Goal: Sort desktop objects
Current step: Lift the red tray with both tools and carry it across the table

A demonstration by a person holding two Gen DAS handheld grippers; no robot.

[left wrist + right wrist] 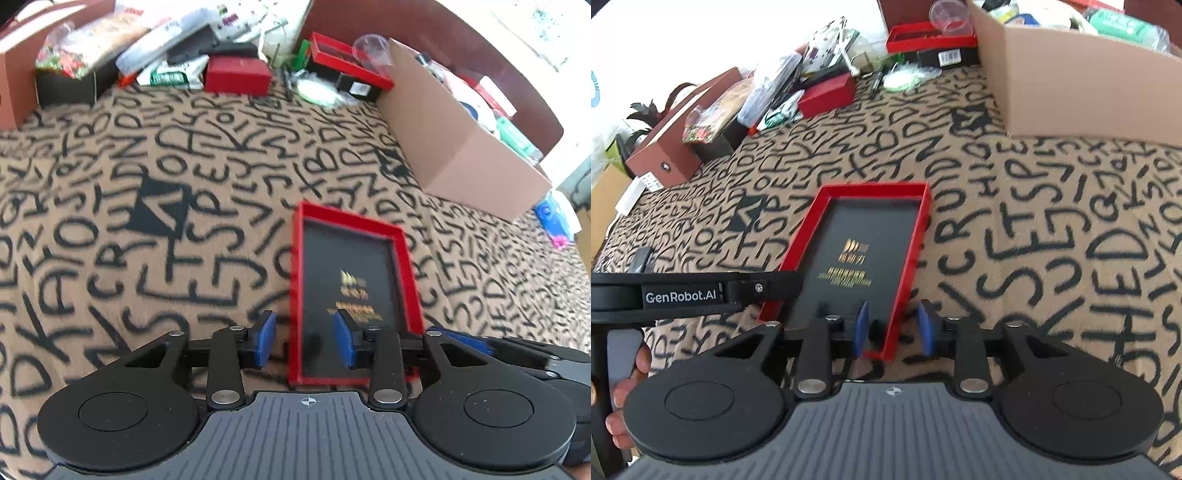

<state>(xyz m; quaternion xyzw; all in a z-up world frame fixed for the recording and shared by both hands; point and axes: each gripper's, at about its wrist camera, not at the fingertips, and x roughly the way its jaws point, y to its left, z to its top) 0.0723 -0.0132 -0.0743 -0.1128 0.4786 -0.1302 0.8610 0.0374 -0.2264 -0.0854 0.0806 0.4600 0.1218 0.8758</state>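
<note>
Red tray [905, 243] with a black floor and gold writing too blurry to read lies flat on the letter-print cloth [147, 184]. "GenRobot.AI" shows on the left gripper [304, 341]. Its fingers stand apart around the tray's left wall, and the right gripper [892, 330] stands apart around the right wall.

A tan cloth [155, 206] printed with black letters covers the surface; bright daylight washes out at 11 o'clock.

Letter-printed tan cloth [147, 184] underneath; potted plant [642, 118] beyond the table's far edge.
</note>
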